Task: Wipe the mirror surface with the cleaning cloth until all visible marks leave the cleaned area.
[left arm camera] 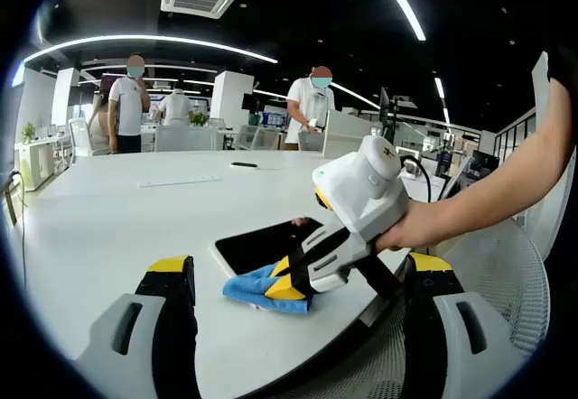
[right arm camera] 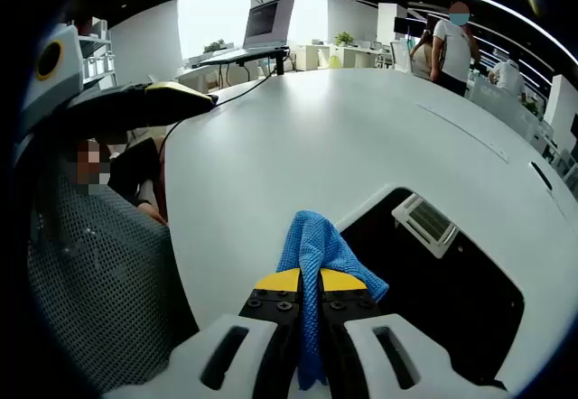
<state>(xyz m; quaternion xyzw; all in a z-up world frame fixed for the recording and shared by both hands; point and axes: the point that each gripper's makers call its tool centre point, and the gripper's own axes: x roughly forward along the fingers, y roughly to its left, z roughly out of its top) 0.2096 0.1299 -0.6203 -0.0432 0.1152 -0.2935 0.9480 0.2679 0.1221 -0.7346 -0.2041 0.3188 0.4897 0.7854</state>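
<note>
Wiping is the step in hand: the right gripper [right arm camera: 309,283] has its jaws clamped on the blue cleaning cloth [right arm camera: 318,253], w/ the cloth bunched just past the yellow tips and a strip of it trailing back between the jaws. The mirror [right arm camera: 442,282] lies flat on the white surface [right arm camera: 343,137], ahead of those jaws and off to their right; its dark glass reflects a ceiling vent. The cloth's far fold sits at the mirror's near edge, prob. touching it, though actual contact w/ the glass can't be confirmed from here.

In the left gripper view the left gripper [left arm camera: 298,277] hangs back w/ jaws wide apart and holding nothing. Btwn its jaws and a bit ahead you see the right gripper [left arm camera: 302,277], a hand [left arm camera: 411,230] on it, pressing the cloth [left arm camera: 262,289] down at the mirror's [left arm camera: 262,244] near corner.

To do it well, my read:
- Keep the grip tight; the cloth is thin at the tips and could slip out under drag.
- Tilt so cloth, not yellow tips, meets the glass; hard tips may scratch.
- The mirror is loose on a smooth top, so it'll likely slide. Light pressure, or steady a far edge w/ the left gripper.
- Work overlapping passes from the near corner outward across the glass.
- No marks are legible on the glass at this res, so check by reflection btwn passes.
- Keep the mirror and cloth in view of both cams.
</note>
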